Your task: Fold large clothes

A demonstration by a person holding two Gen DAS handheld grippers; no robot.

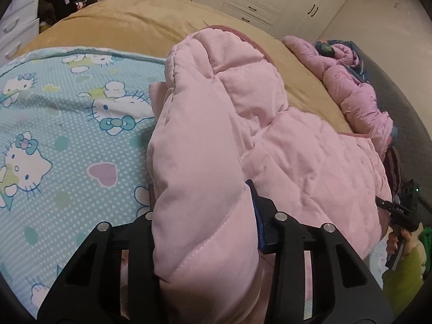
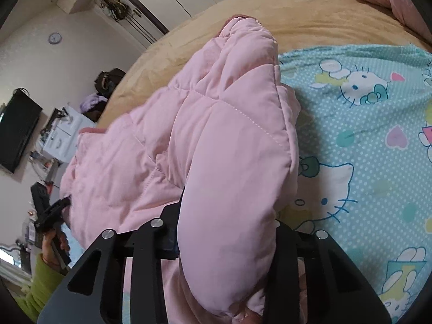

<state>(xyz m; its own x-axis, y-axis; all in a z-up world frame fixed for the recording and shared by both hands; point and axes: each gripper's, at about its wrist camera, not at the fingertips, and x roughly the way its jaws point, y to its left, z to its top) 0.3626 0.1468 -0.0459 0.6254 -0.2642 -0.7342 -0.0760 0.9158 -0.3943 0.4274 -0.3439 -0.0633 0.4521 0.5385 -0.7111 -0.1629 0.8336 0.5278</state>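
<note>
One jacket, left wrist view: a big puffy pink jacket [image 1: 270, 140] lies on the bed, right in front of the left gripper [image 1: 205, 232].
Left gripper hold: its two black fingers are closed tight on a thick fold of the pink jacket, with fabric bulging up between them.
Which way it points: the long side of the jacket runs away from the gripper, up and a bit to the right, toward the tan blanket [image 1: 121, 21].
One cat sheet: a blue dotted sheet [image 1: 54, 124] with cartoon cats lies to the left of the gripper.
One more pink quilt: a bunched pink quilt [image 1: 351, 86] sits far off to the right.
Other gripper: the right gripper [image 1: 388, 205] shows at the right edge, touching the jacket's side.

One jacket, right wrist view: the same pink jacket [image 2: 216, 135] fills the space just ahead of the right gripper [image 2: 224, 232].
Right gripper hold: its fingers are pinched shut on a fat fold of the jacket.
Which way it points: the jacket stretches away from the gripper, up toward the tan blanket [image 2: 297, 21].
One cat sheet: the blue sheet [image 2: 378, 140] lies to the right.
Other gripper: the left gripper [image 2: 58, 208] is at the left, at the jacket's edge.
</note>
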